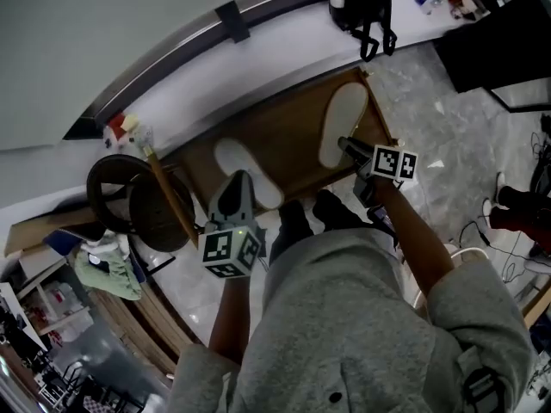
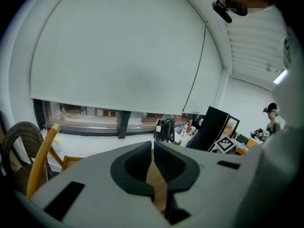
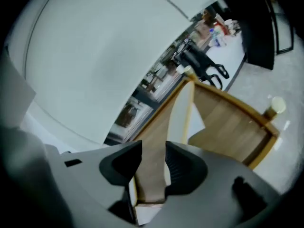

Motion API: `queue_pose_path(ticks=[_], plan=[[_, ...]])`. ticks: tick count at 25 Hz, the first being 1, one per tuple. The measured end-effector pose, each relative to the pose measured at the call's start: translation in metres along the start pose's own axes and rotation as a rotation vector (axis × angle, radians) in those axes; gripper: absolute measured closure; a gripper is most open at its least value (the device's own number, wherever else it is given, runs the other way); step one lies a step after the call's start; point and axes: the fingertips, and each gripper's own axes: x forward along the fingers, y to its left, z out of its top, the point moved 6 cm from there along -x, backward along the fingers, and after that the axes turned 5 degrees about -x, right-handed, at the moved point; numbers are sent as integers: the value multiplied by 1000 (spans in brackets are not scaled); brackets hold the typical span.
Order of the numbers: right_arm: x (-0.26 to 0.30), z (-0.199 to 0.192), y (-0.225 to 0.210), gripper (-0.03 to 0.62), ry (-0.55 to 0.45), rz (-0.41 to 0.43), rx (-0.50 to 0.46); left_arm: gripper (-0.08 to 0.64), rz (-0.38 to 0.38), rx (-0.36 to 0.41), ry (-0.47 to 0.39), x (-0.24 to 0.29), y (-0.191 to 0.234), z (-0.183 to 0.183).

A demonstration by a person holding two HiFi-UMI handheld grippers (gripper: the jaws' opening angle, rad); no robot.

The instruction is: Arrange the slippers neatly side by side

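Right hand-held gripper (image 1: pixel 344 145) clamping slipper (image 1: pixel 343 117), wooden board (image 1: pixel 297 140), marble floor (image 1: pixel 430 144)

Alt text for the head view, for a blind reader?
A person in a grey top, seen from above, holds two grippers over a wooden platform with two white slippers set apart. The right gripper grips the near end of the right slipper; the left gripper overlaps the left slipper.

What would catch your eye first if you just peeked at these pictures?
A white oval slipper on the right of the low wooden platform, its near end pinched in the right gripper. A second white slipper lies apart at the platform's left, with the left gripper over it.
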Motion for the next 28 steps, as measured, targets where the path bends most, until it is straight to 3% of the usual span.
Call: queue_pose_path(ticks=[5,7,14,20,23,28], plan=[[-33,14,-78,442,-83,-216,85,534,-13,29,20,16,-40,-3],[-29,13,-95,442,-59,-240,86,534,-8,42,32,20,-52,-6],[10,8,-91,440,44,-21,135,534,48,61,72,26,-70,-12],[28,10,-70,429,91,25,17,534,75,64,85,27,-85,-19],[32,16,-63,419,58,48,21,534,73,71,80,27,-89,-16],[31,28,-54,419,-32,154,95,534,79,75,84,26,-85,-13]])
